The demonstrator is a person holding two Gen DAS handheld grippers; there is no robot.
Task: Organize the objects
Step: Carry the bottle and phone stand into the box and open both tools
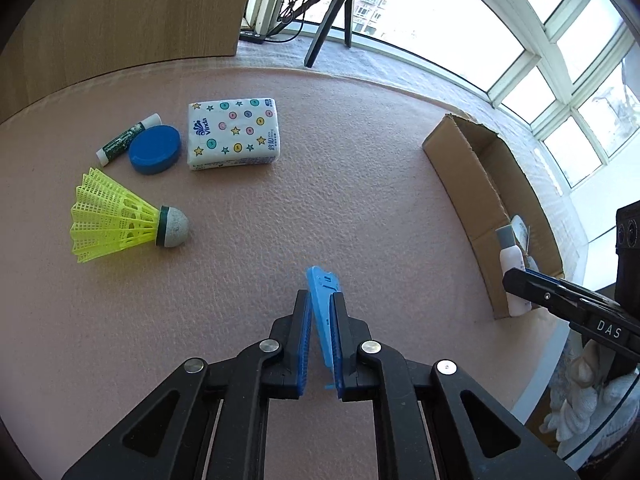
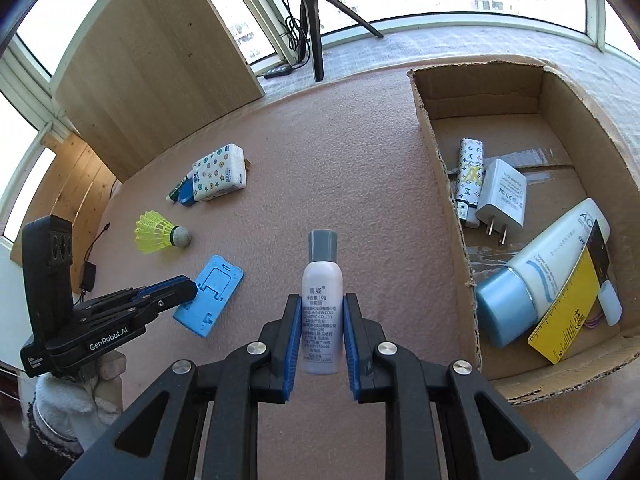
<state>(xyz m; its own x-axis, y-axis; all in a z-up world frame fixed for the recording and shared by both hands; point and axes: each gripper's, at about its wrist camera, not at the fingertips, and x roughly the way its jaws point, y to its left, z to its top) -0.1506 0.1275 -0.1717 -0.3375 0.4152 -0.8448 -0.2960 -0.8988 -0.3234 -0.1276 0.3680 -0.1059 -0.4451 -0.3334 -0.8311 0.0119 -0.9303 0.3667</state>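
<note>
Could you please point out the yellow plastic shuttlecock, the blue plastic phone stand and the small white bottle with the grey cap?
Yellow plastic shuttlecock (image 1: 116, 216): left wrist view, on its mesh skirt.
Blue plastic phone stand (image 2: 210, 296): right wrist view, on its flat face.
Small white bottle with the grey cap (image 2: 322, 308): right wrist view, on its printed body.

Rough pink table mat (image 1: 360, 200), corrugated cardboard box (image 2: 448, 184), glossy plastic bottle (image 2: 322, 300), wood-grain panel (image 2: 160, 60).

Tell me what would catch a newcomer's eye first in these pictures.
Each gripper holds something: the left gripper clamps a blue phone stand, the right gripper a small white bottle. A yellow shuttlecock lies on the pink mat, and a cardboard box holds toiletries.
</note>
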